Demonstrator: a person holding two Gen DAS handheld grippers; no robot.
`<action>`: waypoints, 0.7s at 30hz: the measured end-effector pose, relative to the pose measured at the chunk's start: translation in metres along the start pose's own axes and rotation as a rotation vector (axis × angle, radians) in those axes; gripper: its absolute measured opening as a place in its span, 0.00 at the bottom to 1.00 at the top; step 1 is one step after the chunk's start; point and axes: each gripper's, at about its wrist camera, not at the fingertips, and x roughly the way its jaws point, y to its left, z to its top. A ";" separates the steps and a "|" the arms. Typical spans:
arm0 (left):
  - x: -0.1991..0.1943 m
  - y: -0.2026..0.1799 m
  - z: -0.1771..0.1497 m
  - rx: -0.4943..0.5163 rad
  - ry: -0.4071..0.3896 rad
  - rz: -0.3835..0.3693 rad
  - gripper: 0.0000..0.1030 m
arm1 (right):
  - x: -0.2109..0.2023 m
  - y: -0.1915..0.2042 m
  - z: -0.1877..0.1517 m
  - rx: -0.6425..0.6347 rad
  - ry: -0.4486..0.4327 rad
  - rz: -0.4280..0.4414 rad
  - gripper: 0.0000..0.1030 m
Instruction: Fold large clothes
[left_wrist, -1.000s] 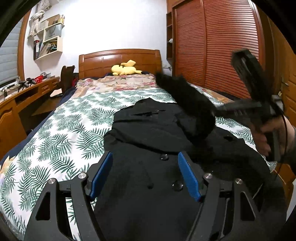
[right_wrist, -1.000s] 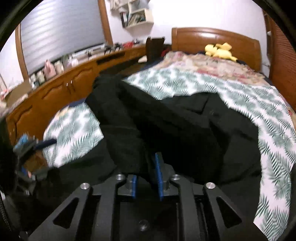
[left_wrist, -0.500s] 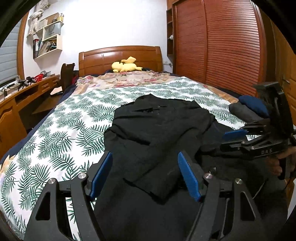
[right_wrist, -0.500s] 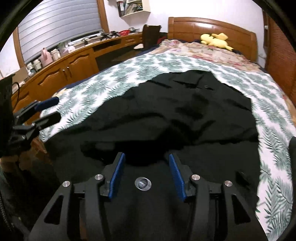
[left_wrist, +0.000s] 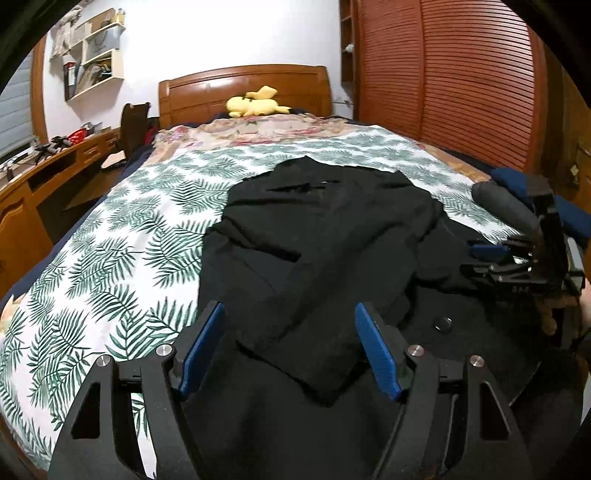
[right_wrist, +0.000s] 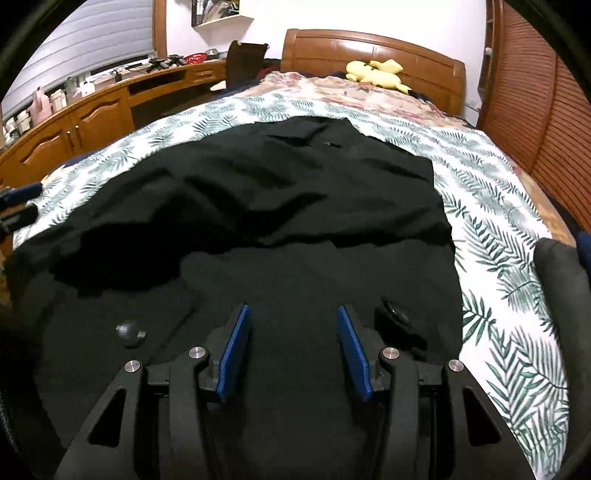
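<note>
The black coat (left_wrist: 317, 236) lies flat in the middle of the bed (left_wrist: 110, 258), one sleeve folded across it. Both the left claw (left_wrist: 290, 347) and right claw (right_wrist: 291, 347) are open, holding nothing. The sleeve could slide back if a claw bumps it.

Black coat (left_wrist: 314, 236), black buttons (right_wrist: 130, 331). Bedspread (left_wrist: 110, 258) white with green fern-leaf print. Floral quilt (left_wrist: 266, 129), pinks on cream. Yellow plush toy (left_wrist: 255, 105). Headboard (left_wrist: 243, 88) orange-brown wood. Wardrobe doors (left_wrist: 461, 74) reddish-brown, slatted. Blue gripper pads (right_wrist: 234, 350).
</note>
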 end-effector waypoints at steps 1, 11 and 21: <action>0.000 0.001 0.000 -0.007 -0.002 0.005 0.71 | 0.005 -0.001 -0.002 0.017 0.002 0.009 0.50; 0.019 0.018 -0.001 -0.083 0.048 -0.002 0.66 | 0.017 -0.009 -0.016 0.095 -0.063 0.105 0.50; 0.053 0.020 -0.016 -0.093 0.187 0.021 0.53 | 0.016 -0.011 -0.030 0.074 -0.093 0.077 0.50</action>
